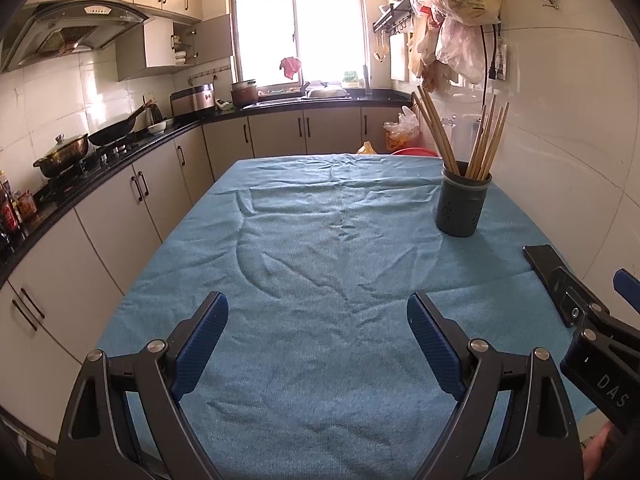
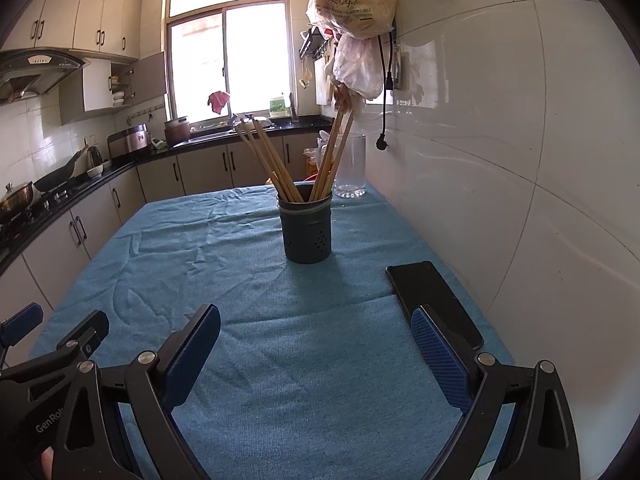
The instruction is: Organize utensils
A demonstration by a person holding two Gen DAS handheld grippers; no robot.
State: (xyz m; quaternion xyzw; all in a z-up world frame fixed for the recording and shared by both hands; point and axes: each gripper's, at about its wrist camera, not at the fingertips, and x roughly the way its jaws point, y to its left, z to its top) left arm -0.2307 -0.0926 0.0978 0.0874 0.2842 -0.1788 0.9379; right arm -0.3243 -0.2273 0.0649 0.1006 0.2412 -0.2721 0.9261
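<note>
One dark grey perforated utensil holder (image 2: 306, 228) stands upright on a wrinkled blue tablecloth (image 2: 280, 360) covering the table, so that's the whole setup on the surface apart from a black phone (image 2: 432, 300) lying flat near the right edge and a clear glass jar (image 2: 352, 168) at the far right corner by the white tiled wall (image 2: 520, 160). The holder sits right of centre, toward the far half of the table. Inside it, wooden chopsticks (image 2: 272, 160) stand with their long axes roughly vertical, tips up, fanned into two bunches: one leaning left, one leaning right. I count about nine sticks, but they overlap so can't be sure.

Room is a kitchen: black countertop along the left with a wok (image 1: 116, 130) and a lidded pot (image 1: 64, 152) on the stove, bright window (image 1: 300, 28) at the far end, plastic bags (image 2: 356, 0) hanging on the right wall.

Two grippers, left gripper (image 1: 318, 344) and right gripper (image 2: 316, 356), both hover over the near end of the cloth with jaws spread wide and nothing between them.
</note>
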